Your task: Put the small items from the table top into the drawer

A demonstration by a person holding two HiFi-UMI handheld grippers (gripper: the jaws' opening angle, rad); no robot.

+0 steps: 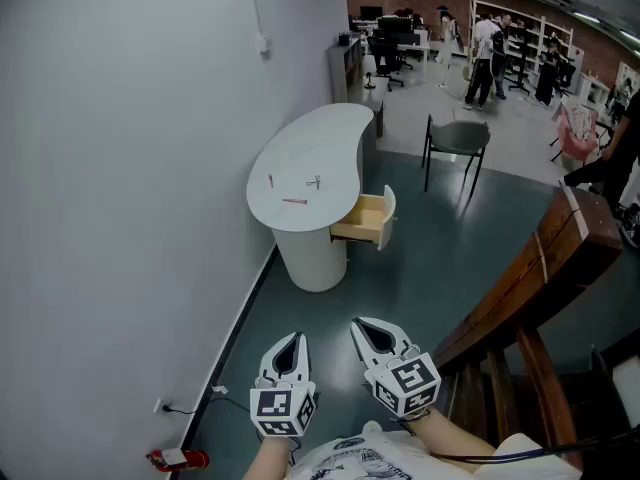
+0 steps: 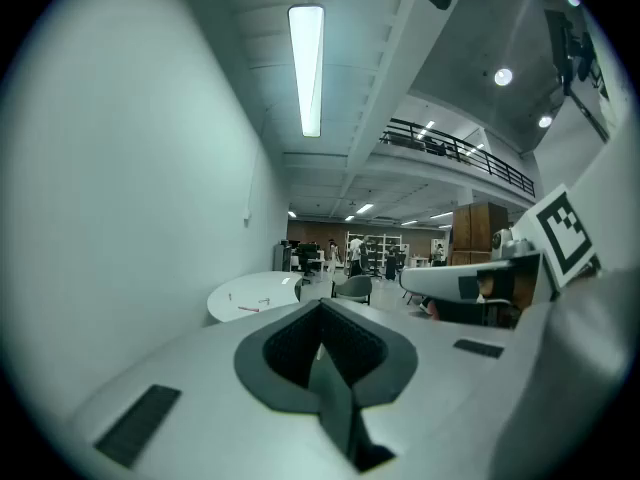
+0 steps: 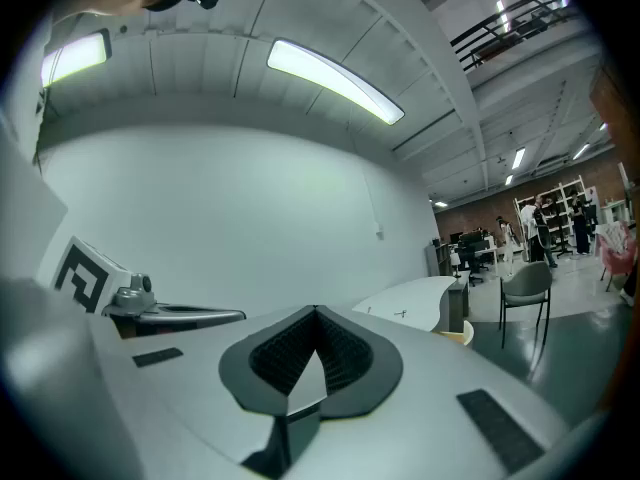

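Observation:
A white kidney-shaped table (image 1: 320, 143) stands against the wall some way ahead. On its top lie a pink stick (image 1: 294, 201), a small red piece (image 1: 270, 181) and a small metal item (image 1: 314, 181). Its wooden drawer (image 1: 366, 219) is pulled out on the right side. My left gripper (image 1: 290, 341) and right gripper (image 1: 366, 329) hang low in the head view, far short of the table, both shut with nothing between the jaws. The table (image 2: 255, 293) shows far off in the left gripper view, and the table (image 3: 415, 298) and drawer (image 3: 458, 332) in the right gripper view.
A grey wall (image 1: 120, 168) runs along the left. A dark chair (image 1: 455, 143) stands beyond the table. A wooden railing (image 1: 540, 268) runs at the right. People and desks fill the far room (image 1: 480, 48). A red object (image 1: 180, 458) and a cable lie by the wall.

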